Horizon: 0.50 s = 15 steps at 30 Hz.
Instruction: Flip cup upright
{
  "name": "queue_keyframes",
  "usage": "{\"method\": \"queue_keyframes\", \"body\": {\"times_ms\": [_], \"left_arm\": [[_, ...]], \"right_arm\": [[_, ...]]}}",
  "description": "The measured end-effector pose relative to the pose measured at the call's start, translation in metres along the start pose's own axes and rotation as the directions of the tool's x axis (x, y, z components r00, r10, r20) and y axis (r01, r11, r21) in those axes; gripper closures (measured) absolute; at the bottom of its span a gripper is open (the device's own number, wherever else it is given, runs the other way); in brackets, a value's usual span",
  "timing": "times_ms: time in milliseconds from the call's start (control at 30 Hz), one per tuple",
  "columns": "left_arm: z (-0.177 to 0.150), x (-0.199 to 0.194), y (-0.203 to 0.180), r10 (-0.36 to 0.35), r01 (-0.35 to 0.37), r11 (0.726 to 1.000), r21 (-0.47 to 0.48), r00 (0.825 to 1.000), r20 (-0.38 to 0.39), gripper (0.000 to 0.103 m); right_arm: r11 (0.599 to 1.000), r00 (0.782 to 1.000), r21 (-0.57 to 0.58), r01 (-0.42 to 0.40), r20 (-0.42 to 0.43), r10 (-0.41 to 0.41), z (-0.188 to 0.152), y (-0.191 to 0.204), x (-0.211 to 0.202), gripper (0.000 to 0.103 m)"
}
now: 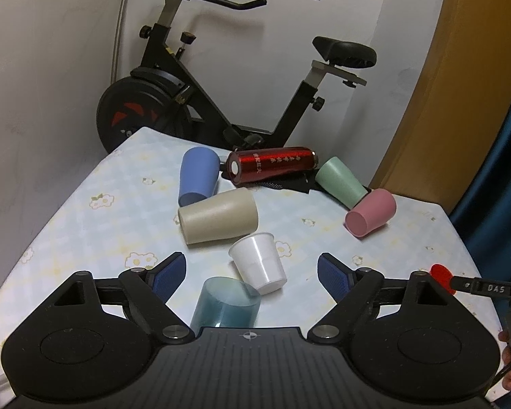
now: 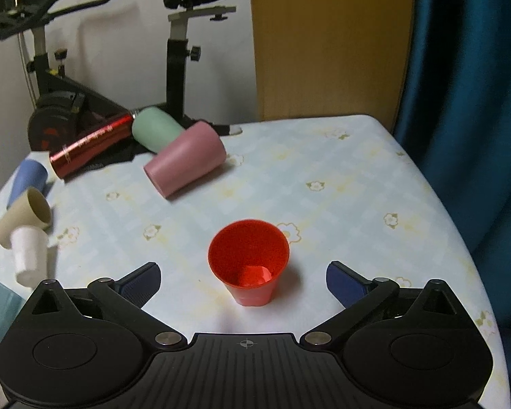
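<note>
The right gripper is being held with its jaws spread wide, nothing gripped. The red cup is standing upright (mouth up) on the tablecloth, between and just ahead of the blue pads, touching neither. The left gripper is likewise being held wide and empty. Between its pads, a white cup and a translucent teal cup are lying tipped; a beige cup is lying further ahead.

Both wrist cams low over table, facing bike, shared cups.
</note>
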State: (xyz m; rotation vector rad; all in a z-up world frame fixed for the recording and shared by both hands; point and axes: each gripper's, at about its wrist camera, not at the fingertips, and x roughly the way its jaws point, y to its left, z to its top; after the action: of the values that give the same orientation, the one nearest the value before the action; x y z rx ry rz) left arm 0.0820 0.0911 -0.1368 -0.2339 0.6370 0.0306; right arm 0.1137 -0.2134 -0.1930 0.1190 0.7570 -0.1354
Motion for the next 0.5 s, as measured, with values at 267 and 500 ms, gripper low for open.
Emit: {"method": "queue_keyframes", "body": {"times_ms": [267,500], "left_arm": [[0.018,-0.024,-0.014,-0.009,0.005,0.998,0.064,0.998,0.066,0.008],[0.045,-0.061,-0.036,-0.047,0.024,0.992,0.126,0.982,0.183,0.006]], "right_arm": [[0.999,0.999,0.036,-0.03,0.016,0.029,0.014,0.004,-0.045,0.0],[0.999,0.995,0.034,-0.039,0.094,0.036,0.033,0.014,-0.109,0.0]]}}
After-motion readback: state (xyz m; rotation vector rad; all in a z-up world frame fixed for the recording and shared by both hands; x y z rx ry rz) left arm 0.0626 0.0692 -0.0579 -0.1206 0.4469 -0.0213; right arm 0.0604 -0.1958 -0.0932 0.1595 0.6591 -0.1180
